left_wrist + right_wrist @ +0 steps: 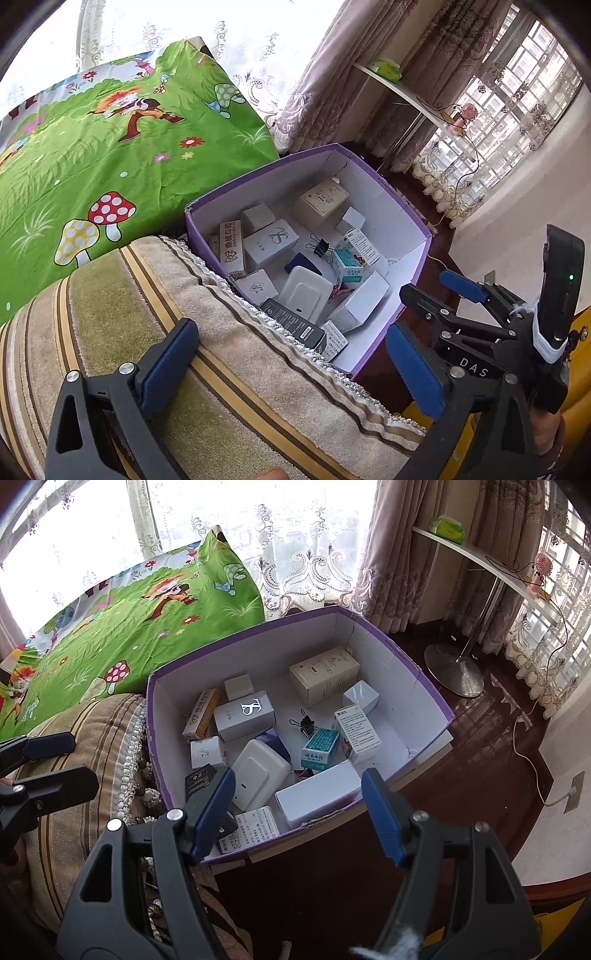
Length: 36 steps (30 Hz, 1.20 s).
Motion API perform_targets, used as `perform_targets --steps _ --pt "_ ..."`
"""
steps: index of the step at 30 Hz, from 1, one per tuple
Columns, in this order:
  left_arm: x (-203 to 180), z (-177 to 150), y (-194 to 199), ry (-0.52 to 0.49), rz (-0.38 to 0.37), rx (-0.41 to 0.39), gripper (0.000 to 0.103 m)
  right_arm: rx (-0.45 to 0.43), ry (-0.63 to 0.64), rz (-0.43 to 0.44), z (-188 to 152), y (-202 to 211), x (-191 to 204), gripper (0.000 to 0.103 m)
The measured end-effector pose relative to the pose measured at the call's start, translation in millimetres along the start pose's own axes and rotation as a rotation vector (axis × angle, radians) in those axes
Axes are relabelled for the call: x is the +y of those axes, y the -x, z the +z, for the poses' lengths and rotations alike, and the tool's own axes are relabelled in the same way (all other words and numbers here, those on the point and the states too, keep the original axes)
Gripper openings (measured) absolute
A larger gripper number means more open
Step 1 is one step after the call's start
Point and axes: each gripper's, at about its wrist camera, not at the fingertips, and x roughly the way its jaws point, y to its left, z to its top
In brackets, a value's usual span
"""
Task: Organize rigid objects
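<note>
At the far left a glossy green cartoon-printed cushion [147, 620], patterned with mushrooms and flowers, is propped against lace-curtained windows. In front of it a plush striped cushion [229, 369] in beige, olive and brown is seen, edged with a knotted white fringe. The left gripper [291, 373] is held over this cushion, its ribbed blue pads [168, 363] set wide apart with nothing between them. Just right of the striped cushion, and touching its fringe, a purple cardboard box [436, 698] with plain white inner walls and a slightly torn near rim is placed. A loose jumble of rigid items is contained in it: a tall orange-and-white carton [201, 718] leaning at the left wall, a white box with a silver emblem [245, 714], a smooth rounded white plastic case [260, 775], a black packet [199, 779] at the near left corner, a black binder clip [304, 723] near the middle, a teal-printed medicine box [319, 747], a plain white oblong box [317, 794] at the near wall, and a beige carton [325, 675] toward the far side. The right gripper [297, 814] is poised above the box's near edge, its blue pads [380, 816] likewise spread and empty. Farther right, dark polished wooden flooring [480, 746] is visible, on which a round metal stand base [454, 672] rests beneath a white shelf.
</note>
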Motion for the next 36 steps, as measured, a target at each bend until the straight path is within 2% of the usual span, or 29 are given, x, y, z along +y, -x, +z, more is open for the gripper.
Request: perform_targets --steps 31,36 --pt "-4.8 1.8 -6.1 -0.022 0.007 0.013 0.103 0.009 -0.013 0.001 -4.8 -4.0 -4.1 0.074" --pt "-7.7 6.7 -5.2 -0.021 -0.069 -0.018 0.103 0.010 -0.022 -0.001 -5.7 -4.7 -6.4 0.074"
